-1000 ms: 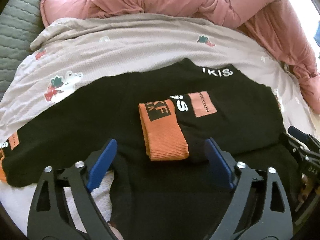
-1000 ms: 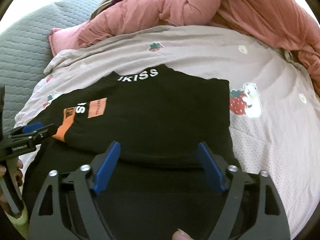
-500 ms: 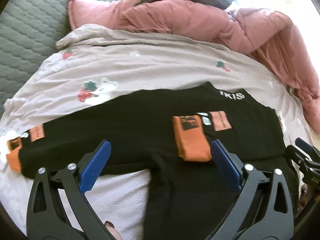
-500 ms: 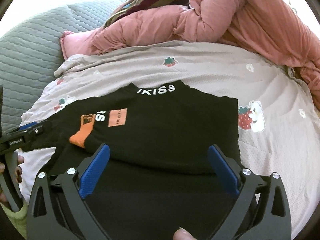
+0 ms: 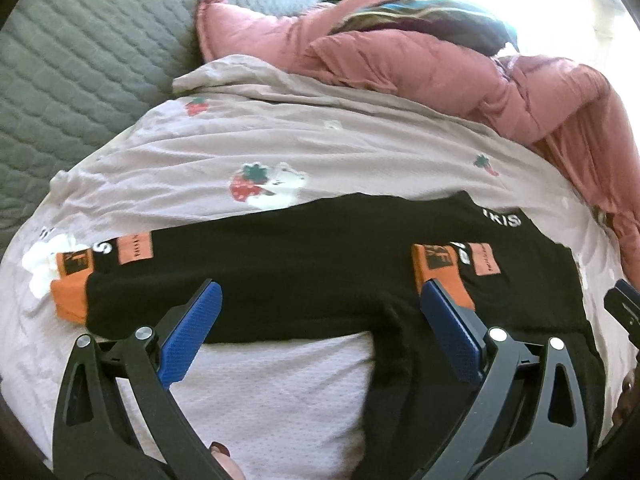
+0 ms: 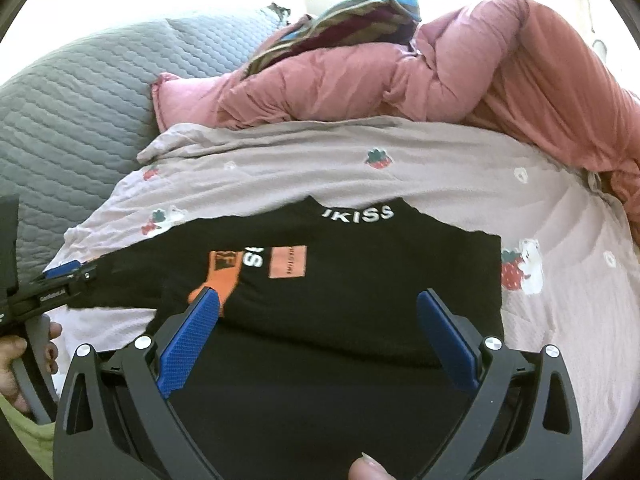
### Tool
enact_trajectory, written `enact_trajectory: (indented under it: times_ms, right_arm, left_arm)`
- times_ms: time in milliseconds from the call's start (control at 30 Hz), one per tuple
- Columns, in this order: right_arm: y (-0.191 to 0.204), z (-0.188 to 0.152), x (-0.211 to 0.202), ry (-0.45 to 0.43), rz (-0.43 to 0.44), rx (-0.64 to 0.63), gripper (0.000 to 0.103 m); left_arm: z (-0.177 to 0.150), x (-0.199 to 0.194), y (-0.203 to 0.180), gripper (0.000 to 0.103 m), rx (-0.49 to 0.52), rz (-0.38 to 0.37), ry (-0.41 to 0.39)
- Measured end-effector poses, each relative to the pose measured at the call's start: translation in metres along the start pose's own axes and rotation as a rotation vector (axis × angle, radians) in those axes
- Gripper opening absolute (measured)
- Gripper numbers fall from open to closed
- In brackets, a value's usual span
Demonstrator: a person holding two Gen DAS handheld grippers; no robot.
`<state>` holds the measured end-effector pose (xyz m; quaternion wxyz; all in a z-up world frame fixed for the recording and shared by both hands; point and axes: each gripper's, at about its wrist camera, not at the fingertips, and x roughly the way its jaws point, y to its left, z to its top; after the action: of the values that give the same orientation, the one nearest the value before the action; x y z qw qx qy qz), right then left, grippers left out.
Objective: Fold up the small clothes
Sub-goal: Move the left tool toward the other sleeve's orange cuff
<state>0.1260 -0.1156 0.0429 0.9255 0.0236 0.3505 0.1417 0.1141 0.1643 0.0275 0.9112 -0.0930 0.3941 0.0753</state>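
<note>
A black sweatshirt [image 5: 300, 256] with white collar lettering lies flat on the bed. One sleeve is folded across the chest, its orange cuff [image 5: 440, 276] near the middle. The other sleeve stretches out to the left and ends in a second orange cuff [image 5: 70, 298]. My left gripper [image 5: 320, 292] hovers open above the armpit and the outstretched sleeve, nothing between its blue pads. My right gripper [image 6: 318, 297] hangs open above the sweatshirt [image 6: 380, 280] body, just below the folded cuff [image 6: 222, 276]. The left gripper [image 6: 60, 276] also shows at the left edge of the right wrist view.
A strawberry-print sheet [image 5: 320, 136] covers the bed. A bunched pink duvet [image 5: 400, 56] with a striped cloth on it lies along the far side and right. A grey quilted cushion [image 5: 80, 60] rises at the back left. A person's hand [image 6: 16, 360] holds the left tool.
Both grippers have drawn back and risen from the sweatshirt, jaws slightly wider. The left one has swung left, bringing the outstretched sleeve and its cuff into view.
</note>
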Motion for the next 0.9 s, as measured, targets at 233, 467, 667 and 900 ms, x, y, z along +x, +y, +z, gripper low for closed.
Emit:
enact_trajectory:
  times_ms: [233,467,667,900]
  right_arm:
    - [0.025,0.01,0.002,-0.01,0.038,-0.037,0.098]
    - [0.057,0.017,0.008,-0.012,0.077,-0.095,0.098]
    - [0.083,0.02,0.015,-0.013,0.109,-0.144,0.098]
    - [0.109,0.022,0.024,-0.016,0.142,-0.194,0.098]
  left_arm:
    - [0.0,-0.001,0.025,0.093,-0.063,0.07,-0.021]
    - [0.002,-0.006,0.043,0.093,-0.101,0.161,-0.06]
    - [0.004,-0.004,0.064,0.093,-0.14,0.266,-0.069]
    - [0.004,-0.008,0.082,0.093,-0.196,0.317,-0.091]
